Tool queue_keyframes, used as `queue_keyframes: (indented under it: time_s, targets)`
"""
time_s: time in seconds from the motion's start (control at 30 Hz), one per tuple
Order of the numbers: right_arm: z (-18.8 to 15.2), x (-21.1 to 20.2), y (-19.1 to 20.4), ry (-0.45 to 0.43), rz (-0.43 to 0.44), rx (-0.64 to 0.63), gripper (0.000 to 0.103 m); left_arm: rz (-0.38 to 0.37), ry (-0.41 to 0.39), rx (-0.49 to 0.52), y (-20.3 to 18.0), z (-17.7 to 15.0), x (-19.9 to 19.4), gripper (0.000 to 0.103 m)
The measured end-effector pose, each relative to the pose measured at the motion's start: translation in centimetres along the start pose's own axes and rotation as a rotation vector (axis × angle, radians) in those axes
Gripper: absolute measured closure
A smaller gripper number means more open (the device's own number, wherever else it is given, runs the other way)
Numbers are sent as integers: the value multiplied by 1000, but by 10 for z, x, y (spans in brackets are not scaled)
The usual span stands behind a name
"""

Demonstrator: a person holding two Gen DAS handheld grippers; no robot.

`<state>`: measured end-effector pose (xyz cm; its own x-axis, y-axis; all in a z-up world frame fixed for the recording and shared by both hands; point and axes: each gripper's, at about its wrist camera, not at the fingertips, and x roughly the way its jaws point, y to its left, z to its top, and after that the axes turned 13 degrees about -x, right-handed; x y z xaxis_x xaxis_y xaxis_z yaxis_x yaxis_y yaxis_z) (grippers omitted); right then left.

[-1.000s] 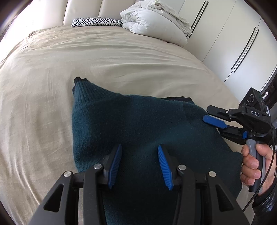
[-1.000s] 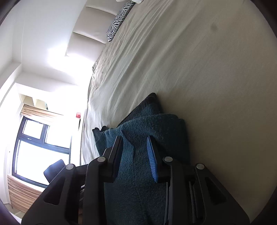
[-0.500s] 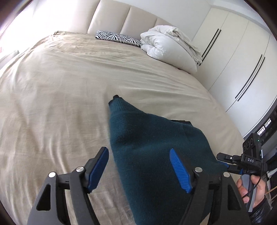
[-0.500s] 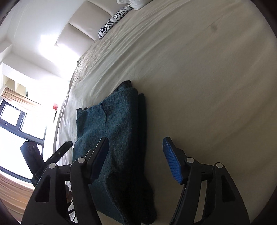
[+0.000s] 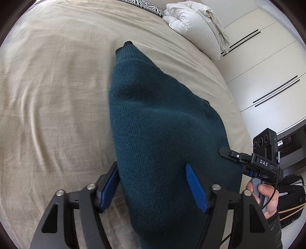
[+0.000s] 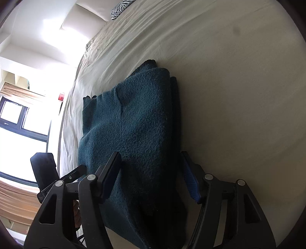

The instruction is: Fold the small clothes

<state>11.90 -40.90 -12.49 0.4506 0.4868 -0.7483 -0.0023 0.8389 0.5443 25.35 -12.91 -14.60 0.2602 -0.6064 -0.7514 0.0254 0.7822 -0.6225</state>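
**Folded sweater on bed, both grippers closing around it**

We find the dark teal sweater [image 5: 164, 124] lying folded on the beige bed [image 5: 53, 99], one ribbed cuff pointing toward the headboard end. We take the sweater as our reference throughout.

The left gripper [image 5: 153, 185] stands at the sweater's near end. Its jaws are partly open and closing, with the sweater's left edge between them: one blue pad sits against that edge, the other over the knit. We cannot confirm that the pads press on it.

The right gripper [image 6: 151, 180] straddles the sweater's opposite side, jaws partly open and closing, the folded edge between them, one pad beside the fabric on the sheet. No firm grip is evident.

Beyond the sweater we note a white duvet [image 5: 195, 24] and a zebra-print pillow [image 5: 147, 5]. White wardrobe doors [image 5: 267, 63] stand to its right.
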Motion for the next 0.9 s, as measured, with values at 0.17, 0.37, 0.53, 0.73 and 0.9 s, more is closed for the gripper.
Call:
queue_keyframes:
  time_s: [0.17,0.37,0.53,0.73,0.9]
  targets:
    - [14,14,12,39,-64,-18,71,2,17,-19,-3,4,3,57]
    - [8,6,56,11,-245,-150,81,65,-16,49,-20,-6,-19,67]
    - [-12,-12,121,-25,-295,-276,83,142,-104,172,-36,-31,-77,68]
    - [-58,-26,207,-63,-215,-372,83,193,-161,226,-4,-75,-163,67]
    - [-107,-12,271,-49,-163,-459,83,238,-190,216,38,-116,-215,67]
